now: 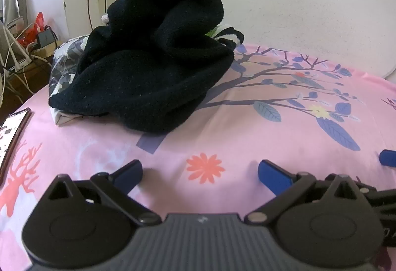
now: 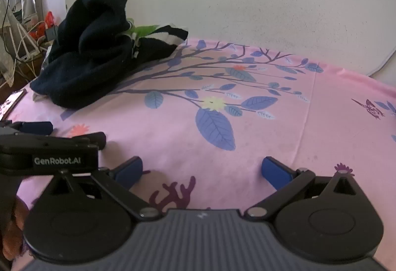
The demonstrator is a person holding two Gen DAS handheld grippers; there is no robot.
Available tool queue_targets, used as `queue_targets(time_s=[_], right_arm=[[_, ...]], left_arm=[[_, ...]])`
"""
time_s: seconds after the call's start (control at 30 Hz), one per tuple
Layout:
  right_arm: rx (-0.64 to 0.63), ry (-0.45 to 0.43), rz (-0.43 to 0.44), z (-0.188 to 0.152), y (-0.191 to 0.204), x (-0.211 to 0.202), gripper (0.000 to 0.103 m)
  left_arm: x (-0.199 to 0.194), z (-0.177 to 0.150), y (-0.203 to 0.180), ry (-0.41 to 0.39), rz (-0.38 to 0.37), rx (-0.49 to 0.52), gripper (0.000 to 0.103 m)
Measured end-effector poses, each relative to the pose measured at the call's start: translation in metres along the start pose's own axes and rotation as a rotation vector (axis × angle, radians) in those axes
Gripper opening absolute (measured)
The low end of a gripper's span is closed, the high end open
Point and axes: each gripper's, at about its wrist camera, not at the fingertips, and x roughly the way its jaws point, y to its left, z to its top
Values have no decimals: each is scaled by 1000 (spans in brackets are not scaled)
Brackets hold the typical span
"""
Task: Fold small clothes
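Note:
A pile of small clothes lies on the pink floral bedsheet (image 1: 247, 127). A crumpled black fleece garment (image 1: 153, 60) is on top, over a grey leaf-print piece (image 1: 64, 65) and a green and striped piece (image 2: 158, 32). The pile also shows in the right wrist view (image 2: 94, 58), at the far left. My left gripper (image 1: 200, 172) is open and empty, low over the sheet, short of the pile. My right gripper (image 2: 201, 169) is open and empty over bare sheet, right of the left gripper (image 2: 49, 137).
A phone (image 1: 12, 137) lies at the bed's left edge. Cables, a charger and a power strip (image 1: 32, 46) sit beyond the bed on the left. A cream wall (image 1: 297, 11) stands behind the bed. A pale round object (image 1: 386, 73) leans at the far right.

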Motion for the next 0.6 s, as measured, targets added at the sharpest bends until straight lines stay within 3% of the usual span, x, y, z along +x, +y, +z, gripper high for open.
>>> queue_targets(time_s=[0.3, 0.4, 0.6], right_arm=[[10, -6, 2, 0, 0, 0, 97], [62, -27, 11, -3, -7, -7, 97], [190, -62, -67, 1, -24, -8, 97]], left_arm=[[4, 5, -1, 12, 13, 12, 103], [4, 7, -11, -20, 12, 40, 103], [19, 22, -24, -17, -31, 38, 103]])
